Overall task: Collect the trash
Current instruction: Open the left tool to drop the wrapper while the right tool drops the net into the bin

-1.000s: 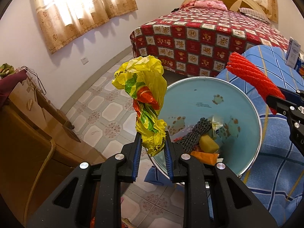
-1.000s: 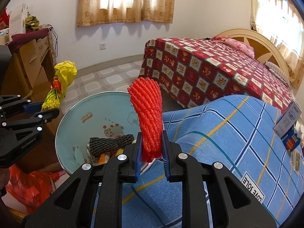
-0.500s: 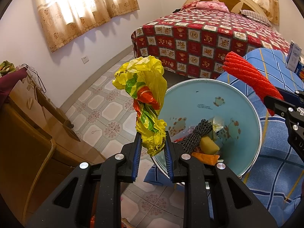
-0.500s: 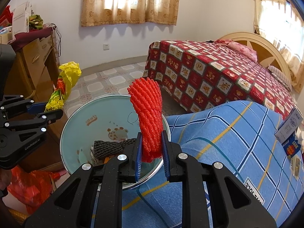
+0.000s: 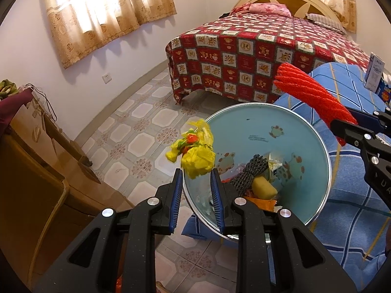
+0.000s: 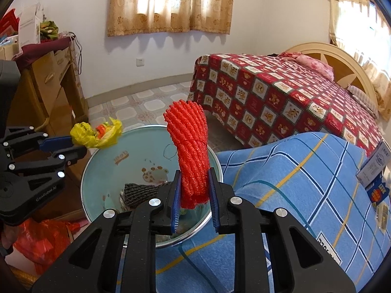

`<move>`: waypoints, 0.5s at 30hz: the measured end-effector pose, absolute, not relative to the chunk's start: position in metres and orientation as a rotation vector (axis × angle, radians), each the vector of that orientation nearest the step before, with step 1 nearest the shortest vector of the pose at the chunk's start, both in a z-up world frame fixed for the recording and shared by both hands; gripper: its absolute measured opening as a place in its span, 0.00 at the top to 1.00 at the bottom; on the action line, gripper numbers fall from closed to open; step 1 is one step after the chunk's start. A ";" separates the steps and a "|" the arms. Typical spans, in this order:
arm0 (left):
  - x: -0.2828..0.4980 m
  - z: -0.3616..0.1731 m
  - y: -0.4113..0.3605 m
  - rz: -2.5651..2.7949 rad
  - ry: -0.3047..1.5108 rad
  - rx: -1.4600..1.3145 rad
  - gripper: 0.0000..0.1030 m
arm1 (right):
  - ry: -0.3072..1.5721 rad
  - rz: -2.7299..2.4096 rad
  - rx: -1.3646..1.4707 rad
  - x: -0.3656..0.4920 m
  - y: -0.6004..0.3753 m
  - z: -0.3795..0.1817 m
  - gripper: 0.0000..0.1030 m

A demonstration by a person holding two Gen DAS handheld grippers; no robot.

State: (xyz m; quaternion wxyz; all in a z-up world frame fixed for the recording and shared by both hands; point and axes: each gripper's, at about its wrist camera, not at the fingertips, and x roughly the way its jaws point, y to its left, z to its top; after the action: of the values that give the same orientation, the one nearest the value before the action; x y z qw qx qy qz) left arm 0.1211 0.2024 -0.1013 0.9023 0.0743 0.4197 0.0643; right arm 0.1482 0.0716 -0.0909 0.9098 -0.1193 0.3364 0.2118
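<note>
A light blue bin (image 5: pixel 259 122) with a metal rim stands on the floor, holding a dark grey foam net (image 5: pixel 249 173) and scraps. My left gripper (image 5: pixel 196 173) hangs over its near rim. The crumpled yellow plastic bag (image 5: pixel 195 156) lies tipped forward just past the fingertips, with a thin gap to each pad. In the right wrist view the yellow bag (image 6: pixel 97 134) juts beyond the left gripper (image 6: pixel 78 145) toward the bin (image 6: pixel 136 151). My right gripper (image 6: pixel 194 188) is shut on a red foam net (image 6: pixel 189 146), which stands upright above the bin's right side.
A table under a blue plaid cloth (image 6: pixel 293 183) presses against the bin's right side, with small boxes (image 6: pixel 376 166) on it. A bed with a red patchwork cover (image 5: pixel 244 48) stands behind. A wooden dresser (image 5: pixel 29 171) is left, and a red plastic bag (image 6: pixel 41 239) lies beside it.
The yellow bag stood tall in the left jaws; now it has collapsed forward and down past the fingertips, toward the bin. The red net and right gripper have stayed put.
</note>
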 end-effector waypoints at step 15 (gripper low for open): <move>0.108 -0.084 0.182 0.073 0.787 0.153 0.41 | 0.651 0.388 -0.142 0.135 0.040 -0.076 0.43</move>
State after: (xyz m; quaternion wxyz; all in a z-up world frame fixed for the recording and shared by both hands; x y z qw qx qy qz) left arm 0.1078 0.1817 -0.0837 0.9200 0.0746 0.3832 0.0356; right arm 0.1348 0.0404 -0.0755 0.9265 -0.0694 0.3177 0.1891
